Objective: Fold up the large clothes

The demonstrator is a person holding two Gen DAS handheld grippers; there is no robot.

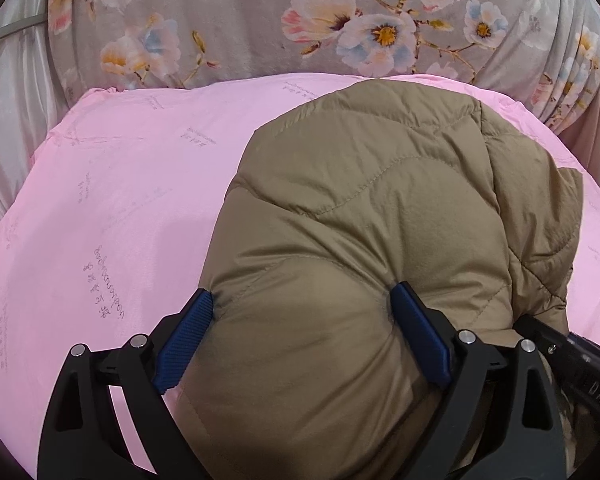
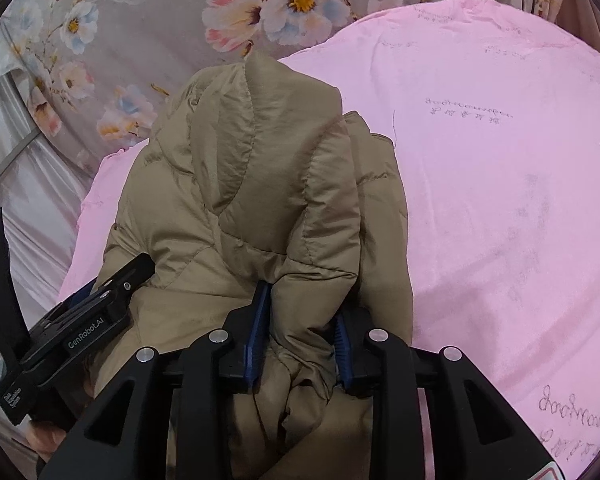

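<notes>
A tan quilted puffer jacket (image 1: 380, 220) lies bunched on a pink bedspread (image 1: 120, 208). My left gripper (image 1: 304, 300) has its blue pads wide apart with a thick bulge of the jacket pressed between them. My right gripper (image 2: 300, 320) is shut on a gathered fold of the jacket (image 2: 260, 184), which rises in a peak in front of it. The left gripper's body (image 2: 100, 304) shows at the left of the right wrist view, resting on the jacket. The right gripper's body (image 1: 572, 356) shows at the lower right of the left wrist view.
A grey floral quilt (image 1: 300, 20) is heaped along the far side of the bed. A pale satin curtain (image 1: 8, 100) hangs at the left. The pink bedspread (image 2: 500, 200) stretches out to the right of the jacket.
</notes>
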